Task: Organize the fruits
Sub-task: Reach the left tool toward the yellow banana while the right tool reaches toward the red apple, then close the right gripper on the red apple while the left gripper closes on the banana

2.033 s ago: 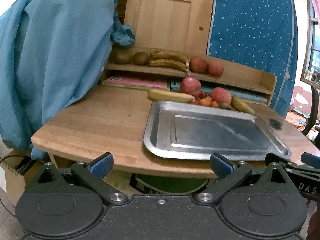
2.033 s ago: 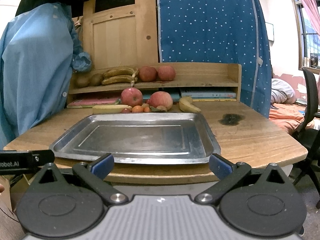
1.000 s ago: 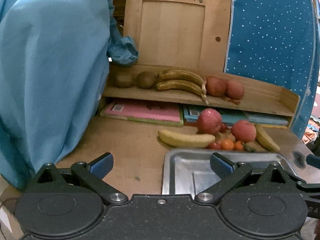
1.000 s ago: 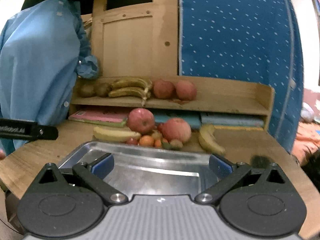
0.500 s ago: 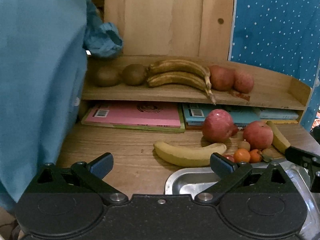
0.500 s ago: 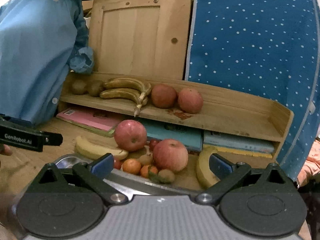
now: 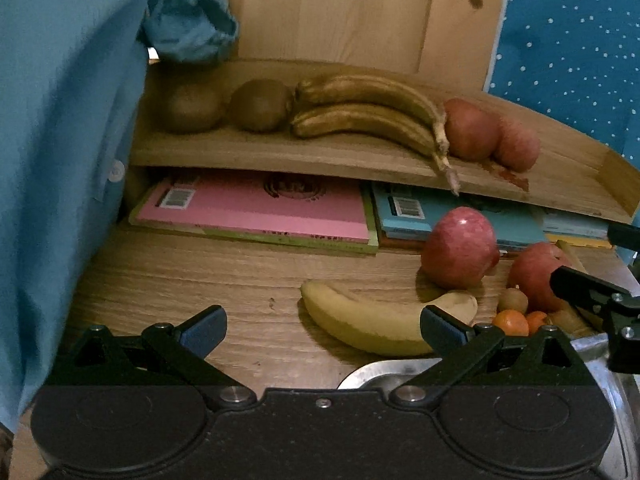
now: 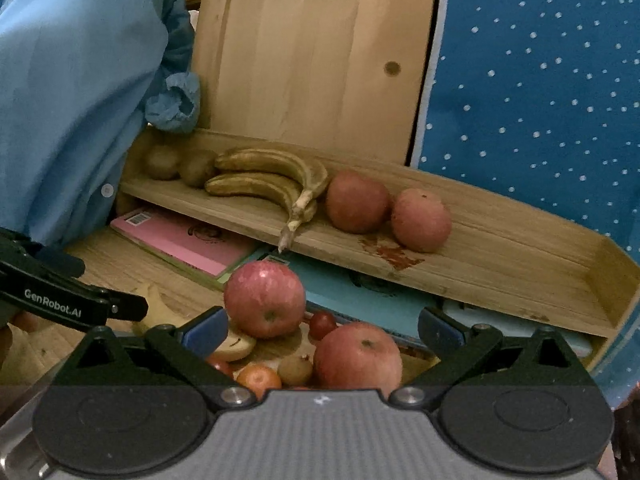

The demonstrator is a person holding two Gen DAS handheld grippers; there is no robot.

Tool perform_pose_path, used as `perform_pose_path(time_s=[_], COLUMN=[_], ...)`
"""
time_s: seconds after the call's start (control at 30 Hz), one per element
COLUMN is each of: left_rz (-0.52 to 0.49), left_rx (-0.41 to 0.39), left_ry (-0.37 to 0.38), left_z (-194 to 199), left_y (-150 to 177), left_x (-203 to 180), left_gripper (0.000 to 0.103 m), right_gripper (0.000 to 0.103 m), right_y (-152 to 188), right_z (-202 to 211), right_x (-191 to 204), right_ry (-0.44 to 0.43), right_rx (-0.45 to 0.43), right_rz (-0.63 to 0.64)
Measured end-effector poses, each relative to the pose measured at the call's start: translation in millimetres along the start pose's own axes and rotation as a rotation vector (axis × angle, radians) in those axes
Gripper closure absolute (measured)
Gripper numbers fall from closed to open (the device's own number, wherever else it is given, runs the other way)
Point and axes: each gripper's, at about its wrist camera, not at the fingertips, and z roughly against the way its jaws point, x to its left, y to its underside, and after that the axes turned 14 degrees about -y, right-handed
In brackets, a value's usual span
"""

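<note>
On the wooden table a yellow banana [image 7: 368, 322] lies just ahead of my open left gripper [image 7: 324, 330], whose right finger overlaps its tip. Behind it stand two red apples [image 7: 458, 254] [image 7: 534, 276] with small oranges [image 7: 510, 322] and a kiwi [image 7: 513, 300]. My right gripper [image 8: 322, 332] is open, and the nearer apple [image 8: 356, 356] sits between its fingers with the other apple [image 8: 264, 300] just behind the left one. The shelf [image 8: 500, 248] above holds two kiwis [image 8: 196, 168], browned bananas [image 8: 272, 180] and two apples [image 8: 356, 202]. A corner of the metal tray [image 7: 372, 376] shows below.
Pink [image 7: 256, 210] and blue books [image 7: 460, 216] lie under the shelf. A blue garment [image 7: 52, 140] hangs along the left. A wooden panel [image 8: 304, 60] and dotted blue cloth [image 8: 540, 80] stand behind. The other gripper's black finger [image 7: 588, 292] pokes in at right.
Both grippers have moved forward over the tray toward the fruit pile. The banana and apples are now much closer, and the tray has dropped mostly out of view.
</note>
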Motion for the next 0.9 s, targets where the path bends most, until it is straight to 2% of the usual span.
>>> perform_pose_path(time_s=[0.33, 0.67, 0.8, 0.9], left_rz=[0.017, 0.037, 0.057, 0.052], left_rx=[0.065, 0.101, 0.12, 0.122], left_ry=[-0.004, 0.0, 0.01, 0.013], left_z=[-18, -22, -24, -24], left_y=[-4, -9, -11, -12], left_x=[-5, -8, -6, -8], left_gripper=[0.001, 0.003, 0.005, 0.008], right_gripper=[0.001, 0.011, 0.017, 0.017], right_y=[-8, -16, -16, -15], right_z=[-30, -50, -51, -51], right_x=[-4, -5, -7, -10], right_ry=[-0.068, -0.139, -0.141, -0.143], right_rx=[0.054, 0.089, 0.09, 0.095], right_rz=[0.062, 0.091, 0.074, 0.071])
